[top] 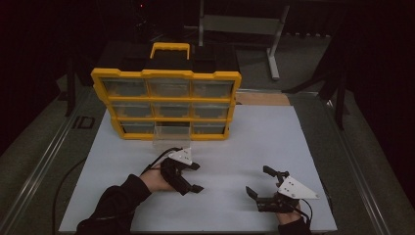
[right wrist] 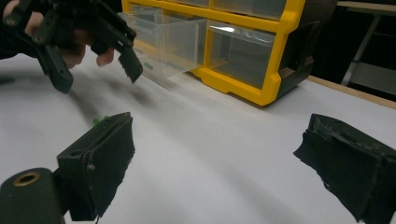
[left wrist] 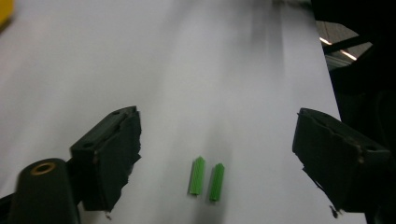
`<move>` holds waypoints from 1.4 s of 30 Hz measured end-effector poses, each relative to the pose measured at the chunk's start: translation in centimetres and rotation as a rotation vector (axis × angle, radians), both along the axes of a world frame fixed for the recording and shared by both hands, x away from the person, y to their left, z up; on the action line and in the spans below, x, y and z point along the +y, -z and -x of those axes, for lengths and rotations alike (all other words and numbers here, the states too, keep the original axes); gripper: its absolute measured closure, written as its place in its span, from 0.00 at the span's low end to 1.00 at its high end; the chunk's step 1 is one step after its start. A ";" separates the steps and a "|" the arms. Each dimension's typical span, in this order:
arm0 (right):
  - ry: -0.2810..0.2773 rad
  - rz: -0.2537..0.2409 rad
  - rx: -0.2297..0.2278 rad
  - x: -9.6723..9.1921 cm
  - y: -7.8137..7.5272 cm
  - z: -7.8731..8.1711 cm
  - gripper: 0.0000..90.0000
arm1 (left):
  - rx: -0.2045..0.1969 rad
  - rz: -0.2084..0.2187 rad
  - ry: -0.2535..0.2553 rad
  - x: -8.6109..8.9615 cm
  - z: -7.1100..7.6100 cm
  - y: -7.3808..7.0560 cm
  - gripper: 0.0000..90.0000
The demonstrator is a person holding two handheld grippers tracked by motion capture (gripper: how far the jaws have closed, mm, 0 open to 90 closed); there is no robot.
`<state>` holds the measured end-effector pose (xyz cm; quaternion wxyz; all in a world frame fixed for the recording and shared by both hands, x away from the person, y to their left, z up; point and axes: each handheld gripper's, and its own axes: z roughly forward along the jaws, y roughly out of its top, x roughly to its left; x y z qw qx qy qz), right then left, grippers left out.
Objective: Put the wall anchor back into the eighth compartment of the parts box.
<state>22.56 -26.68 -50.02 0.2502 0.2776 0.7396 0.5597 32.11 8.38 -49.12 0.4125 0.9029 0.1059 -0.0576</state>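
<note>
Two small green ribbed plugs [left wrist: 197, 175] [left wrist: 217, 182] lie side by side on the white sheet [left wrist: 187, 70]. My left gripper [left wrist: 217, 114] hangs over them, open, one jaw on either side, neither pad touching them. In the high view the left gripper [top: 197, 177] is just in front of the yellow organizer [top: 166, 74]. The right gripper [top: 258, 180] is open and holds nothing, low over the sheet at the right. From the right gripper view I see its own wide jaws [right wrist: 219, 121], the left gripper [right wrist: 98, 78], and a bit of green plug [right wrist: 98, 120] beneath it.
The yellow organizer [right wrist: 252, 88] stands upright at the back of the sheet with clear drawers. Its bottom middle drawer [top: 171, 134] is pulled out toward me, also seen as the clear drawer [right wrist: 173, 44]. A metal stand [top: 274, 44] is behind the table.
</note>
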 end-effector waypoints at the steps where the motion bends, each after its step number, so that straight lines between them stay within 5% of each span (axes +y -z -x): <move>1: 0.000 0.000 0.000 0.0 0.0 0.0 0.10 | 0.000 0.000 0.000 0.0 0.0 0.0 0.23; 12: 0.000 0.002 0.002 0.0 0.0 0.0 0.10 | -0.022 -0.075 -0.024 0.0 0.0 1.7 0.56; 23: 0.003 0.001 0.006 0.0 0.0 0.0 0.10 | -0.045 -0.127 0.010 -0.5 0.3 2.5 0.81; 31: 0.001 0.002 0.008 0.0 0.1 0.0 0.10 | -0.060 -0.144 0.016 -0.6 0.1 2.5 0.93; 42: 0.003 0.000 0.006 0.0 0.0 0.0 0.10 | -0.029 -0.133 0.029 -0.4 -0.3 2.1 0.94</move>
